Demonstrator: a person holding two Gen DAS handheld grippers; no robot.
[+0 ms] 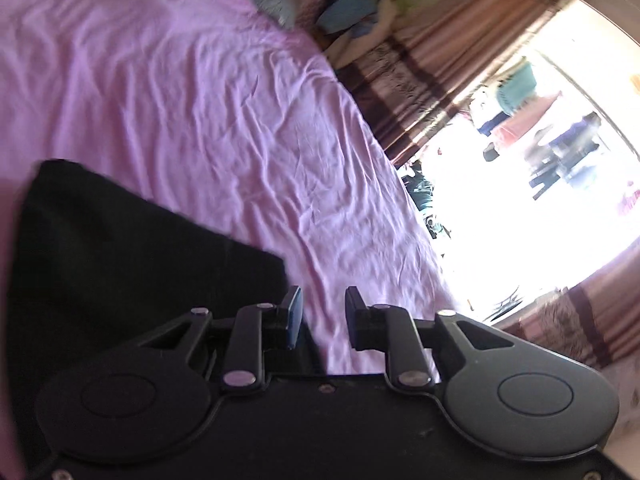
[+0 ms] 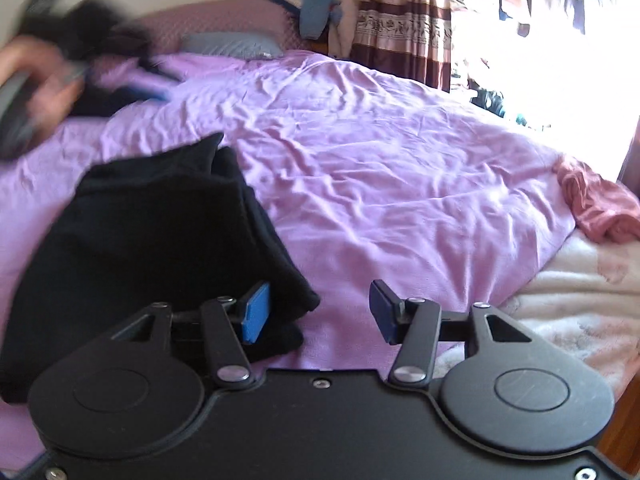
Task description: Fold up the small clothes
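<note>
On the wrinkled lilac bed sheet [image 2: 380,168], the folded black fabric garment [image 2: 152,240] lies to the left of the right claw [image 2: 318,312], long axis running away from it, both the right and the left claw [image 1: 322,316] open and empty.

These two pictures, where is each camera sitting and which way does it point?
Left wrist: sits on the left gripper, looking along its open fingers across the purple bedsheet toward the bright window.
Right wrist: sits on the right gripper, facing the bed's head; the person's blurred left hand shows at the upper left.
Shared: bedsheet, folded black garment, blue pillow, curtain.
</note>
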